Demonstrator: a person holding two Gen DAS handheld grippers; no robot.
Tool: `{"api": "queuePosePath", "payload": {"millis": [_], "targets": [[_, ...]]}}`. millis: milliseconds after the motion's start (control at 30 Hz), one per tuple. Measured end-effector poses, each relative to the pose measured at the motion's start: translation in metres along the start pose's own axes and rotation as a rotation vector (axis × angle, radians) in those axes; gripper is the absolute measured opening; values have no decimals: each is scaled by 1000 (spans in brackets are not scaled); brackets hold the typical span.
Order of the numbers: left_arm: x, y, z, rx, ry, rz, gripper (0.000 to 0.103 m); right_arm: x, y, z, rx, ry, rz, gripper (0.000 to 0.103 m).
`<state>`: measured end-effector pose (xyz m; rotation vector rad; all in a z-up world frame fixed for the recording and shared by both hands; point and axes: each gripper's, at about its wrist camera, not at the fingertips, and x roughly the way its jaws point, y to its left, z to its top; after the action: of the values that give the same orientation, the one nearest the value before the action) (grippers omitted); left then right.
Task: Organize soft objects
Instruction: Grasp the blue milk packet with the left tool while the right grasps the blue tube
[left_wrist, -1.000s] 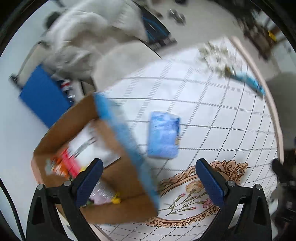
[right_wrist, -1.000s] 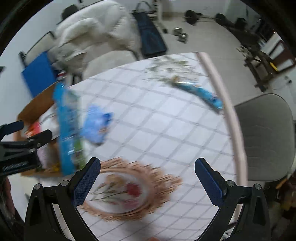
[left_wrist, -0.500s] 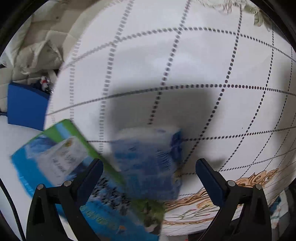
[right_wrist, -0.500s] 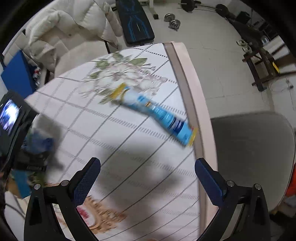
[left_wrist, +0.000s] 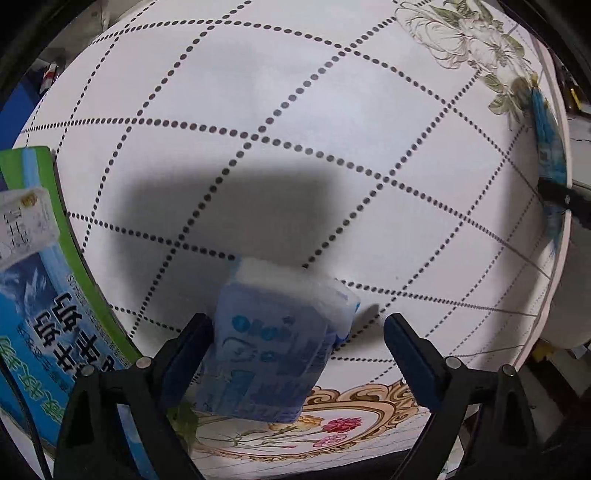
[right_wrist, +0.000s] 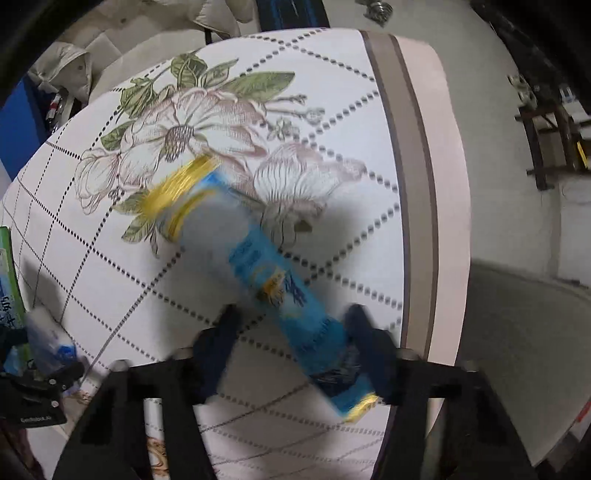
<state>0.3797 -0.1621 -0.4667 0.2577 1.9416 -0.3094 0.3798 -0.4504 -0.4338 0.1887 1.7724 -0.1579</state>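
Observation:
A soft blue tissue pack (left_wrist: 269, 354) lies on the patterned table between the fingers of my left gripper (left_wrist: 297, 354); the jaws are wide open, the left pad close beside the pack. It also shows small in the right wrist view (right_wrist: 48, 343). A long blue and yellow soft tube pack (right_wrist: 255, 269) lies diagonally near the table's right edge. My right gripper (right_wrist: 295, 347) is open, with its blurred fingers either side of the tube's near end. The tube shows far right in the left wrist view (left_wrist: 546, 147).
The blue-green printed flap of the cardboard box (left_wrist: 40, 295) stands at the table's left edge. The table's pink rim (right_wrist: 424, 184) runs close on the right, with a grey chair seat (right_wrist: 517, 350) beyond it. A white couch is at the back.
Both grippers have come down close to the table. The left now straddles the tissue pack; the right has moved in over the tube pack and its jaws have narrowed.

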Motion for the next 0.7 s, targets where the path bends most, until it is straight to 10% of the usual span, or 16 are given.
{"api": "queuePosePath", "payload": {"millis": [267, 433, 700], "targets": [[13, 5, -28, 75, 14, 56, 95, 6, 6, -13, 49, 54, 74, 34], [15, 2, -43, 49, -55, 96, 44, 4, 16, -13, 78, 12, 2, 27], [-21, 18, -103, -37, -209, -30, 36, -23, 56, -63, 55, -66, 60, 15]]}}
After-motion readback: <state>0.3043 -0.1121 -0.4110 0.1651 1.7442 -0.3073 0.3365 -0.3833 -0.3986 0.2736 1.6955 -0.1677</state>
